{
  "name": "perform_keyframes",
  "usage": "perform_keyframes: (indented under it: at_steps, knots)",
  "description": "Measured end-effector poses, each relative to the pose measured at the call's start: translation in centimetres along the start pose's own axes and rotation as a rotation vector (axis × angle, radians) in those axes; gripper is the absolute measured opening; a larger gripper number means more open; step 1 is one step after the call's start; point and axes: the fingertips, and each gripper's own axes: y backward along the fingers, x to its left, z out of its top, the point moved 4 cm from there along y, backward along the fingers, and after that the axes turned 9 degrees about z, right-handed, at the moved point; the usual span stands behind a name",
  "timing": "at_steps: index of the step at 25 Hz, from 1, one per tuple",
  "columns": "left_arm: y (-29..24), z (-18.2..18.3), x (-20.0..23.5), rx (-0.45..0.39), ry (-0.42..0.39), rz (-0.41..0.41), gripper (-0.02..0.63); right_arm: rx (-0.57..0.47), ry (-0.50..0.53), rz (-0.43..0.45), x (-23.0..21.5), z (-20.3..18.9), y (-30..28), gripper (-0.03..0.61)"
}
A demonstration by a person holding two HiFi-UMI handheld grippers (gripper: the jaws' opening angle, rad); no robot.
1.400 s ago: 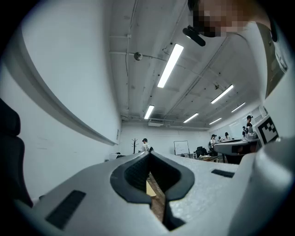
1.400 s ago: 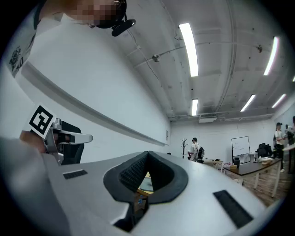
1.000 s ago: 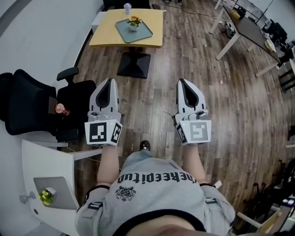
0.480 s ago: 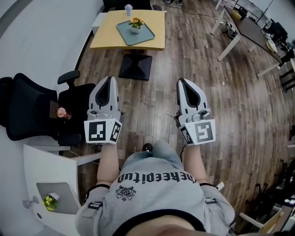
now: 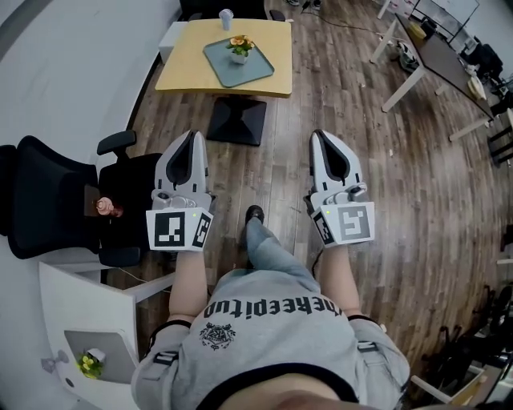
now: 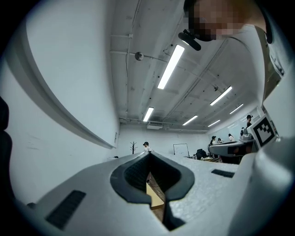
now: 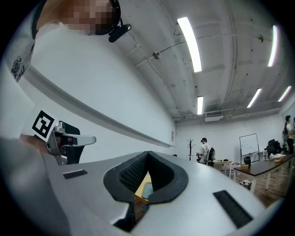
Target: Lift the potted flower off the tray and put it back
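The person holds both grippers out in front at waist height, side by side and well apart, pointing ahead and tilted slightly upward. The left gripper (image 5: 192, 138) has its jaws pressed together with nothing between them, and so does the right gripper (image 5: 321, 136). Bare forearms (image 5: 186, 280) reach straight forward, and one leg (image 5: 268, 252) is stretched forward between them.

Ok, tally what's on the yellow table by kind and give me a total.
Tray: 1
Potted flower: 1
Cup: 1
Total: 3
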Motion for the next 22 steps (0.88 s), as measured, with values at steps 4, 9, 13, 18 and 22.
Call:
perform_keyframes:
  at_steps: [4, 9, 13, 18, 22]
  knots:
    - [-4.8, -0.6, 1.9, 0.002, 0.001, 0.013, 0.003, -0.007, 0.004, 0.006, -2.4, -0.8, -4.7, 0.002]
    - [-10.6, -0.9, 3.8, -0.009, -0.018, 0.028, 0.003, -0.021, 0.003, 0.022, -5.6, -1.4, -10.5, 0.002]
    - [-14.7, -1.5, 5.1, -0.003, -0.028, 0.043, 0.003, -0.024, 0.001, 0.037, -7.9, -1.9, -14.5, 0.002]
    - [-18.9, -2.2, 6.2, -0.002, -0.039, 0.052, 0.003, -0.039, -0.001, 0.054, -10.3, -2.7, -18.6, 0.002]
    - [-22.2, -2.9, 6.8, -0.009, -0.049, 0.056, 0.003, -0.049, -0.001, 0.06, -12.2, -3.4, -21.4, 0.002]
